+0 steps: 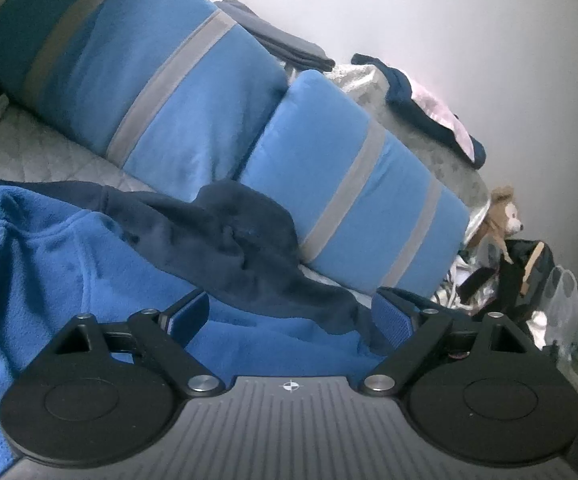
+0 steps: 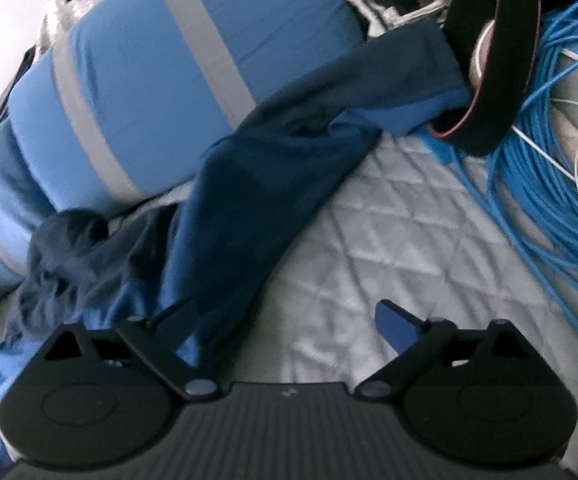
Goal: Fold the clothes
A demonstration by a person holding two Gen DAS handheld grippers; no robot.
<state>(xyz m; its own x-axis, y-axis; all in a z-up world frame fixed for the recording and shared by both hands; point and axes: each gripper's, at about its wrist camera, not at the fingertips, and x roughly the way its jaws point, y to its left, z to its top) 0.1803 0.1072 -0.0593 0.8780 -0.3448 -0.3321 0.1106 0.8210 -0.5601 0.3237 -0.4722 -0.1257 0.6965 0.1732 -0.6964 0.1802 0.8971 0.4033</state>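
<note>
Your left gripper [image 1: 289,316] gapes wide over the blue fleece garment [image 1: 69,264], gripping nothing. Only your right gripper [image 2: 289,328], also spread and seemingly empty, shows the sleeve [image 2: 249,184] crossing the quilted mattress [image 2: 369,240] toward cable coils [image 2: 549,160]. Striped pillows [image 1: 161,92] crowd behind.

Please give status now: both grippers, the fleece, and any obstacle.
Left gripper open, over the fleece. Right gripper open, nothing held. Fleece unfolded, sleeve stretched over the mattress. Blue cable coiled beside the sleeve end.
</note>
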